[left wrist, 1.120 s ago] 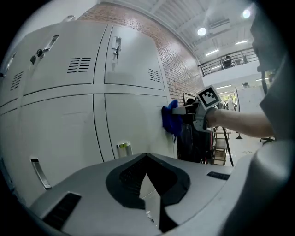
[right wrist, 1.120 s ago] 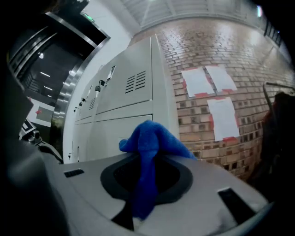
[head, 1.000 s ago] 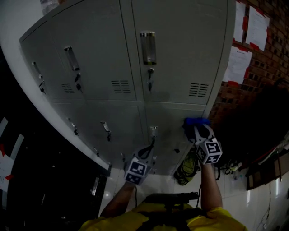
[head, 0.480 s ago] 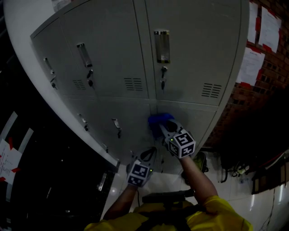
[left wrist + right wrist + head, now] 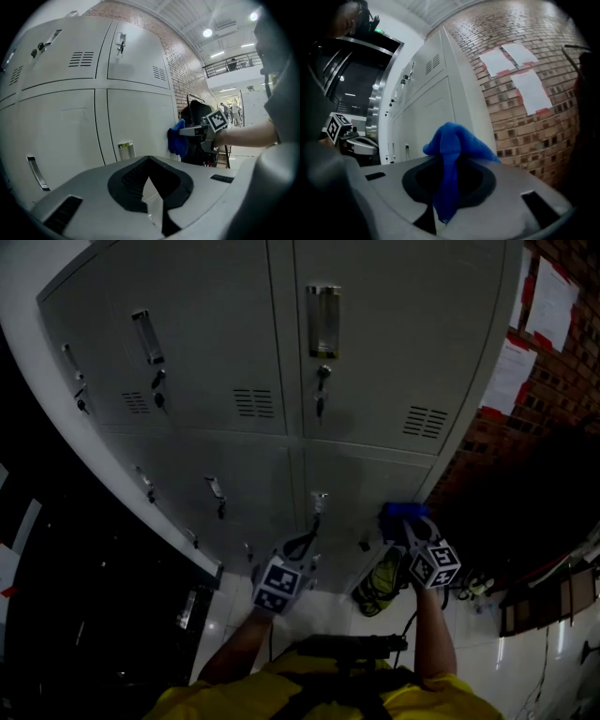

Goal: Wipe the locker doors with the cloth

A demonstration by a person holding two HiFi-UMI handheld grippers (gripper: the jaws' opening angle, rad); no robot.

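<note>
Grey locker doors [image 5: 366, 474] fill the head view, stacked two high. My right gripper [image 5: 406, 523] is shut on a blue cloth [image 5: 403, 513] and holds it against the lower right door near its right edge. In the right gripper view the cloth [image 5: 454, 140] bunches over the jaws, with the locker side [image 5: 426, 112] just beyond. My left gripper [image 5: 302, 546] hangs shut and empty in front of the lower doors, near a latch [image 5: 319, 501]. The left gripper view shows the cloth [image 5: 178, 137] pressed on the door [image 5: 140, 117].
A brick wall [image 5: 487, 442] with pinned papers [image 5: 511, 371] stands right of the lockers. A yellow-green item [image 5: 384, 582] and cables [image 5: 473, 587] lie on the floor below. Keys [image 5: 322, 390] hang from the upper locks. A dark opening lies to the left.
The right gripper carried the cloth left across the lower door, then back to the door's right edge. The left gripper stayed about where it was.
</note>
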